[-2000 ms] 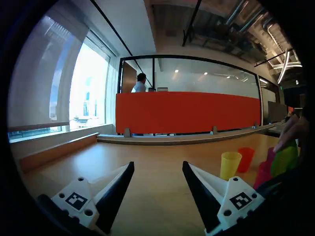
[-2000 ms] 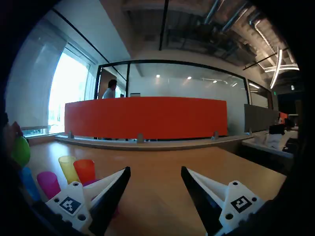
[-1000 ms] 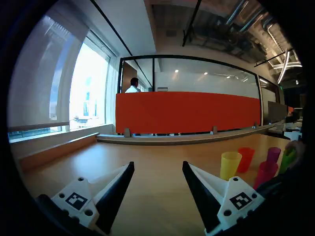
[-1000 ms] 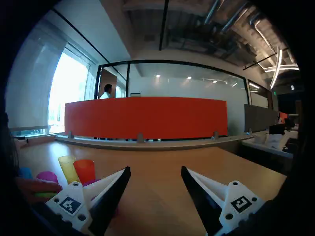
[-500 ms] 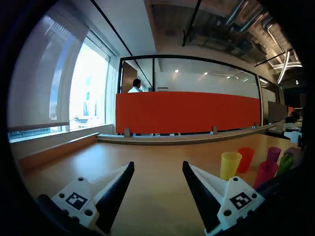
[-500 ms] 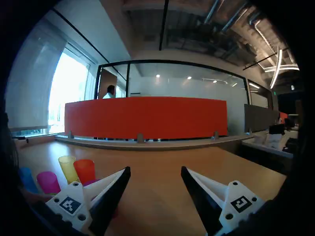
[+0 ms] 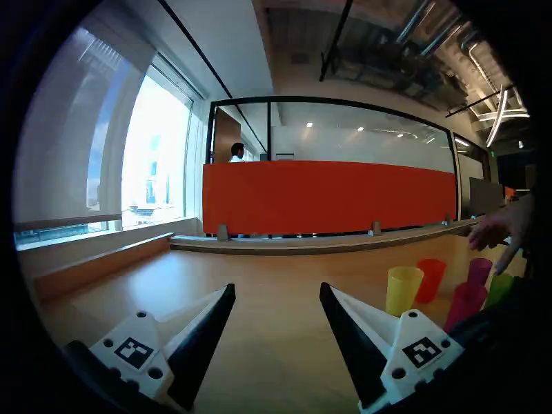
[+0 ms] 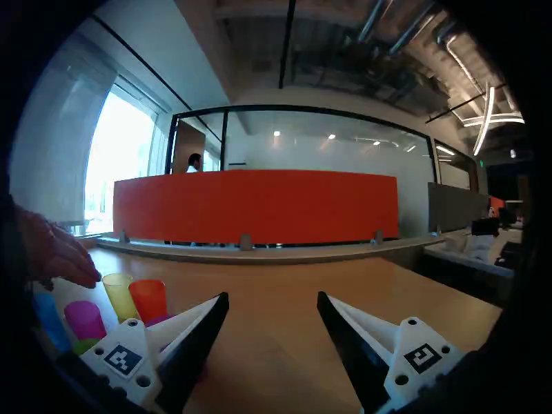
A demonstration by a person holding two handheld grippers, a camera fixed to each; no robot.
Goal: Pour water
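Several plastic cups stand on the wooden table (image 7: 276, 290). In the left gripper view they are at the right: a yellow cup (image 7: 402, 288), an orange cup (image 7: 431, 279), a purple cup (image 7: 479, 270), a pink cup (image 7: 464, 303) and a green cup (image 7: 499, 288). A hand (image 7: 497, 231) hovers just above them. My left gripper (image 7: 276, 303) is open, empty and left of the cups. In the right gripper view the yellow cup (image 8: 119, 294), orange cup (image 8: 149, 299), purple cup (image 8: 85, 321) and a blue cup (image 8: 48, 316) stand at the left under the hand (image 8: 55, 255). My right gripper (image 8: 272, 307) is open and empty.
An orange partition (image 7: 324, 196) runs along the table's far edge, with a glass wall behind. A bright window (image 7: 152, 165) lies to the left. A person (image 7: 237, 152) stands far off behind the partition. Another desk (image 8: 476, 252) with items is at the right.
The hand brought a green cup down among the other cups, set it on the table and has lifted off above them. Both grippers stayed still and open.
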